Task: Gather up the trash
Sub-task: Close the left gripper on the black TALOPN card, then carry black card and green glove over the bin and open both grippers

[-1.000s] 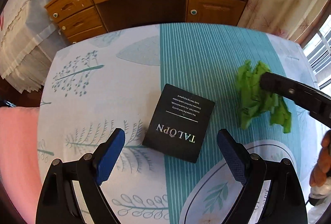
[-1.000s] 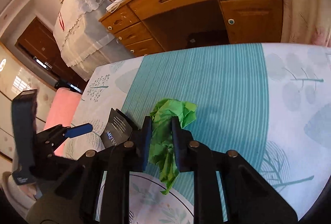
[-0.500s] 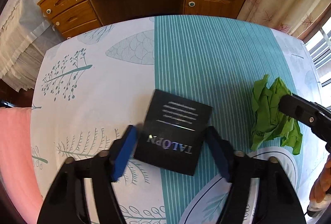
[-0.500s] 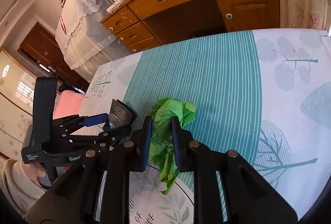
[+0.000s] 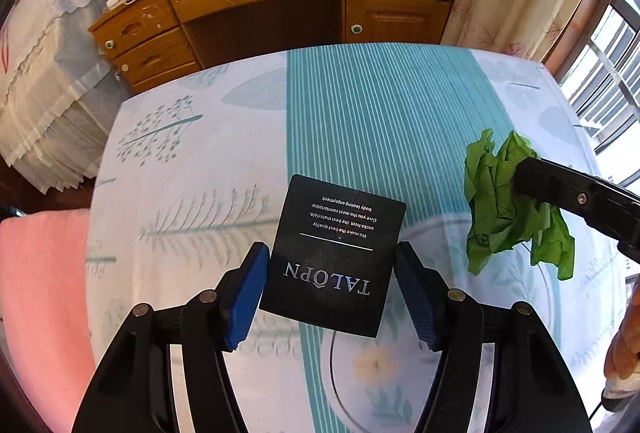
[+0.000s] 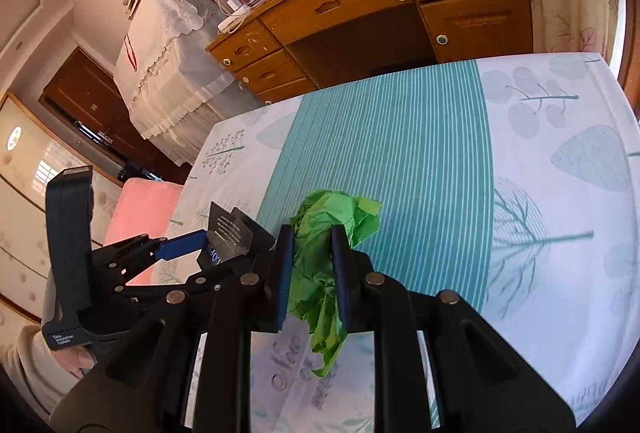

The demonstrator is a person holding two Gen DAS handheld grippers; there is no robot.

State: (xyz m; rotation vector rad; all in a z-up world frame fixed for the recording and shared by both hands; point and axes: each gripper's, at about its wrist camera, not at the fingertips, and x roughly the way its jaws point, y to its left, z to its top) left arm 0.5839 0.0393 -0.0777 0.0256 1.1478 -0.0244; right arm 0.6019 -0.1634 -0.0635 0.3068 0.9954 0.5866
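A flat black card package printed TALOPN hangs just above the bed sheet, tilted, with my left gripper shut on its two side edges between the blue pads. To its right, a crumpled green paper is lifted off the sheet. In the right wrist view my right gripper is shut on that green paper, which bulges above the black fingers and dangles below them. The left gripper with the black package shows at the left of that view.
The bed sheet is white with leaf prints and a teal striped band. A wooden desk with drawers stands beyond the bed's far edge. A pink cushion lies at the left, a curtain and window at the right.
The left jaws closed from wide apart onto the black package and raised it off the sheet. The right gripper rose a little with the green paper in it.
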